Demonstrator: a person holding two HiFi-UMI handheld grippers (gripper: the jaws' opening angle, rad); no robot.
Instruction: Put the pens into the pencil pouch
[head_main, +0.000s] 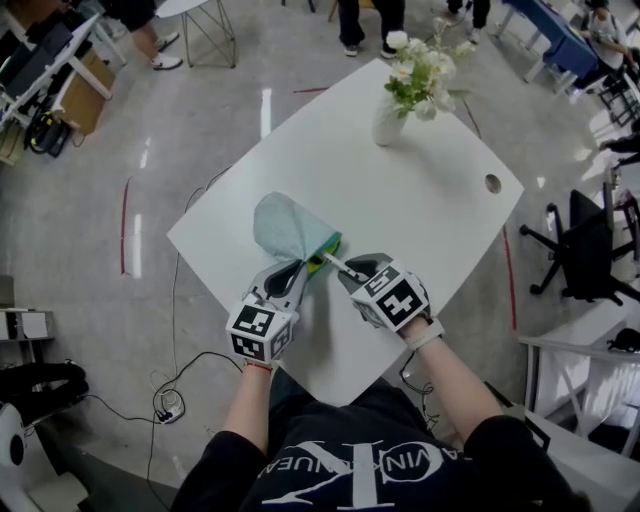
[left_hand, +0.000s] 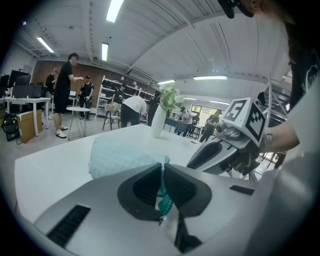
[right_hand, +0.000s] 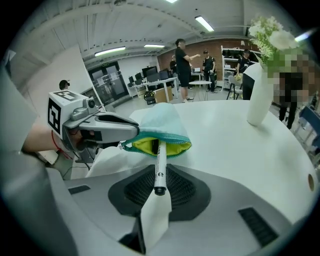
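Note:
A pale teal pencil pouch with a green zip rim and yellow lining lies on the white table, its mouth open towards me. My left gripper is shut on the near zip edge of the pouch and holds the mouth open. My right gripper is shut on a white pen with a black end. The pen's far end reaches into the pouch mouth. In the head view the pen slants from the right gripper into the pouch. The two grippers stand close side by side.
A white vase with flowers stands at the table's far side. A cable hole is near the right corner. Cables lie on the floor at left, an office chair at right. People stand further off.

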